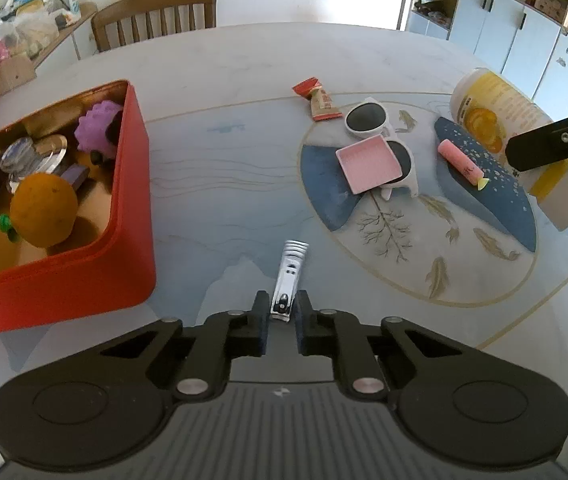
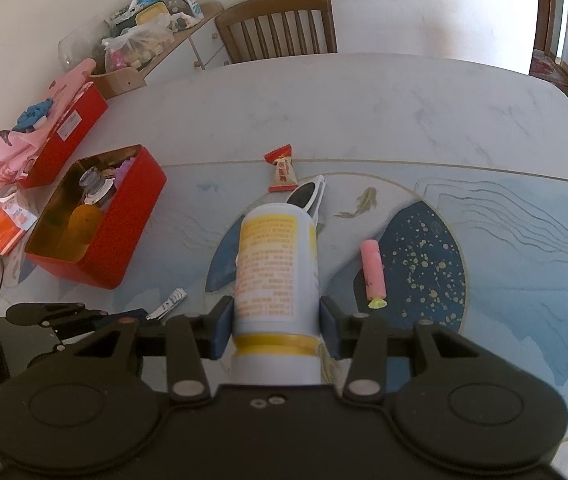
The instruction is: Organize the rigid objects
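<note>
Both hands seem mid-pickup, with the red tin (image 1: 123, 208) as the likely destination. The left gripper (image 1: 281, 308) has its fingers closed against the hinge end of a shiny metal nail clipper (image 1: 290, 276) lying flat just right of the tin. The right gripper (image 2: 275, 316) is clenched around a smooth white-and-yellow plastic bottle (image 2: 275, 264) further right of the tin. Next, I'd judge, each load must be lifted over the tin's rim, clear of the orange ball (image 1: 43, 210) inside.
</note>
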Demonstrator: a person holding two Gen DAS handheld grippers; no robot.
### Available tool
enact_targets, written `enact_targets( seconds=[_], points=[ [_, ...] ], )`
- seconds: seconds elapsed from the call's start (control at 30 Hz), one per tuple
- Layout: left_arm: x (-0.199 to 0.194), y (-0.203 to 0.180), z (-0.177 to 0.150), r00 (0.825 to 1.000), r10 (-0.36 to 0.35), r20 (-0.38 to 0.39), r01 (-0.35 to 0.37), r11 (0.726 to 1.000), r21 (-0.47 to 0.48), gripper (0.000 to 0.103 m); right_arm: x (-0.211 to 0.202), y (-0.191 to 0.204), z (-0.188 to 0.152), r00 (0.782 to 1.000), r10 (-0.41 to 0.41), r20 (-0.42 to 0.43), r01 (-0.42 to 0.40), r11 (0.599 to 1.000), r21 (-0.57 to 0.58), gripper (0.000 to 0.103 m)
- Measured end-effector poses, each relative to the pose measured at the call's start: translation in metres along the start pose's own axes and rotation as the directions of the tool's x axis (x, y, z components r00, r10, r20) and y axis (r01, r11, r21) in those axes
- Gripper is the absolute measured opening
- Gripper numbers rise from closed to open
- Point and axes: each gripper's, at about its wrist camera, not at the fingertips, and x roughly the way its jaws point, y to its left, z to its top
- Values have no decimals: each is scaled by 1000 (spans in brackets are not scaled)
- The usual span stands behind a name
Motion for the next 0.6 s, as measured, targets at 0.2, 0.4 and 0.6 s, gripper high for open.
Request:
enact_targets(
  seconds=[0.2,0.4,0.6],
  points=[
    [-13,4,12,998,28,53,-26,999,-28,11,-3,0,-2,1000,0,10,0,1000,-3,44],
    [-27,11,24,995,27,94,-23,999,-38,11,-6,8,-1,1000,8,18,-8,1000,-10,44],
    [-34,15,26,994,21,109,-15,998,-55,11,-5,20,1,1000,13,11,-13,999,-30,44]
  ],
)
